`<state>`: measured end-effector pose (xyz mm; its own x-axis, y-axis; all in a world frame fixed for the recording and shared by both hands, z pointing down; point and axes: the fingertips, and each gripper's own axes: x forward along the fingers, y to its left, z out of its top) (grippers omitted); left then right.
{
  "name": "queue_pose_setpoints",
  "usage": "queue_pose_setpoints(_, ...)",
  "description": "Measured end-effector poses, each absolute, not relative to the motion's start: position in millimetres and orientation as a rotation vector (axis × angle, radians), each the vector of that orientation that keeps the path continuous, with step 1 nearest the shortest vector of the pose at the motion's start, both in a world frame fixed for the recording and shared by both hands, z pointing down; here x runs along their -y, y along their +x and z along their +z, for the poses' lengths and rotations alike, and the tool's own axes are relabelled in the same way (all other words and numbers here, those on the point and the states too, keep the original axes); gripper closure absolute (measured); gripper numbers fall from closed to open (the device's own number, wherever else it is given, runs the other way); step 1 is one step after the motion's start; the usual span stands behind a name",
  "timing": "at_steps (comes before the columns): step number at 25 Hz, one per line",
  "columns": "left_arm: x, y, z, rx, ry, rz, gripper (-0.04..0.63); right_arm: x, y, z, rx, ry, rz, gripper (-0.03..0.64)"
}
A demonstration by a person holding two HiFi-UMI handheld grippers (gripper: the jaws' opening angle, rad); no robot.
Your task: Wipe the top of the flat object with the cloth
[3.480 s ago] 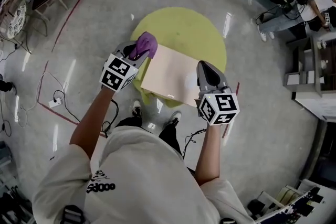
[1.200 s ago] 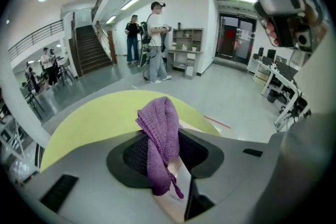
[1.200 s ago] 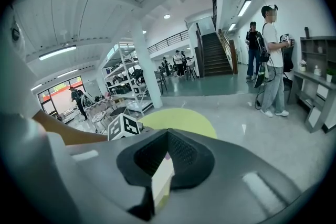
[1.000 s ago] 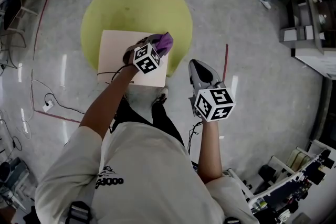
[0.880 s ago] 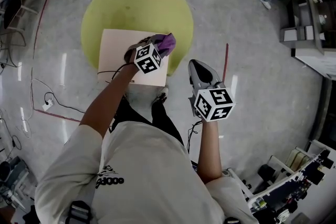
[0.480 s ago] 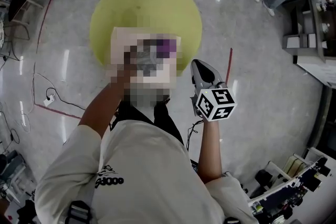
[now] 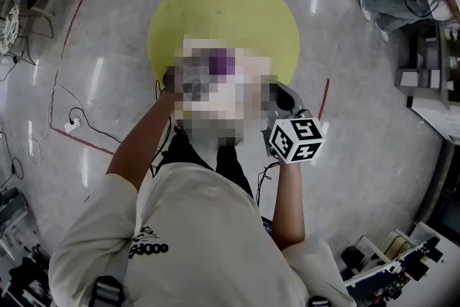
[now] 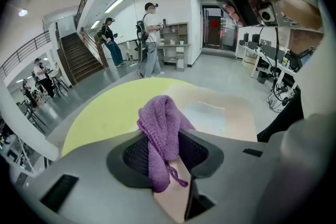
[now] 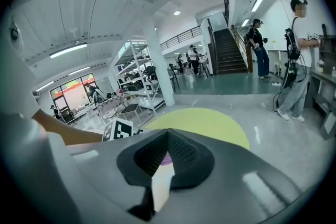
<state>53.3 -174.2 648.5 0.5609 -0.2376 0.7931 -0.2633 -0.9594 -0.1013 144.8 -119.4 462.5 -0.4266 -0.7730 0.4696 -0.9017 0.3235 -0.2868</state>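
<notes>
A purple cloth (image 8: 160, 123) hangs bunched between the jaws of my left gripper (image 8: 163, 136), which is shut on it. Under it lies the flat pale board (image 8: 220, 113) on a round yellow table (image 8: 100, 113). In the head view a mosaic patch covers the left gripper and most of the board, and only a purple spot of cloth (image 7: 221, 62) shows over the yellow table (image 7: 223, 11). My right gripper (image 9: 168, 134) has its tips together with nothing between them. It hovers at the board's right side (image 7: 286, 98), and a strip of the board (image 9: 160, 186) shows below its tips.
Grey polished floor (image 7: 345, 68) surrounds the table, with red tape lines (image 7: 323, 97) and cables (image 7: 72, 124). Shelving (image 7: 431, 61) stands at the right. People (image 8: 149, 39) stand near a staircase (image 9: 231, 55) in the background. The left gripper's marker cube (image 9: 122, 128) shows in the right gripper view.
The left gripper has carried the cloth from the board's far right corner toward its middle. The right gripper now sits closer to the board's right edge.
</notes>
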Motion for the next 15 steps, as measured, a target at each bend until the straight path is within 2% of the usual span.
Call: queue_pose_setpoints(15, 188.7, -59.2, 644.9, 0.709, 2.546, 1.417, 0.460, 139.6, 95.8, 463.2, 2.389, 1.440, 0.740, 0.607)
